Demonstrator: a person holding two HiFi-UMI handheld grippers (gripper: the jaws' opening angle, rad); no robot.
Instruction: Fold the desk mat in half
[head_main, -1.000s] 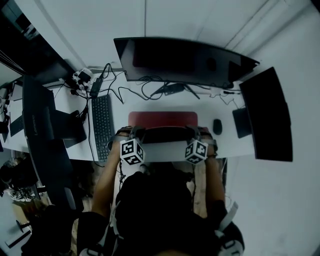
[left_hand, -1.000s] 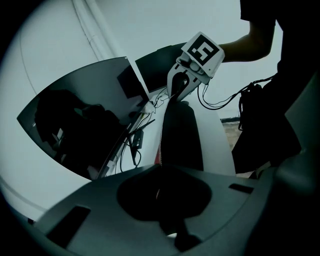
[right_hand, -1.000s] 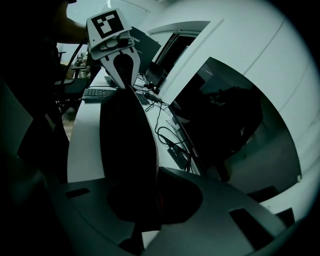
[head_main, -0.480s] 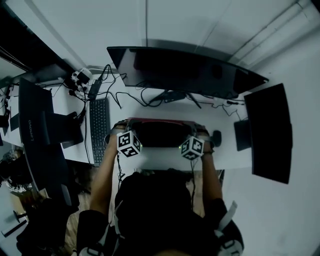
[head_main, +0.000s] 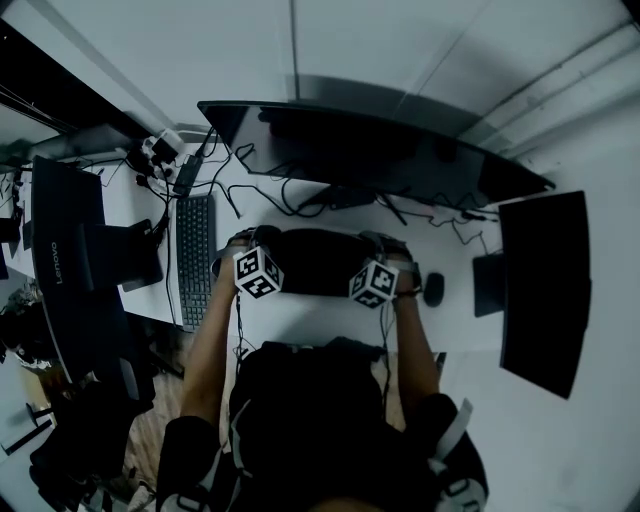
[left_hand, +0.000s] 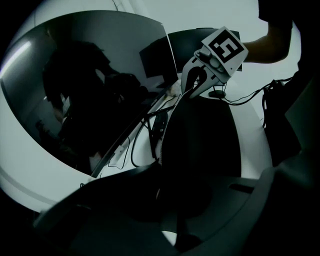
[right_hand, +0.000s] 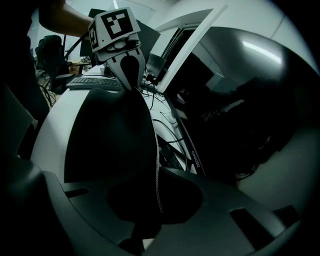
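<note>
Black desk mat (head_main: 318, 262) on white desk (head_main: 330, 322); my left gripper (head_main: 243, 243), right gripper (head_main: 388, 247) each pinching its edge.

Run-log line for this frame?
left gripper: shut on desk mat | right gripper: shut on desk mat | desk mat: dark side up, held edge toward monitor | release: not yet

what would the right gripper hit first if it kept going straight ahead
The right gripper, shut on the desk mat, would probably meet the cables under the big monitor first; depth is unclear.
</note>
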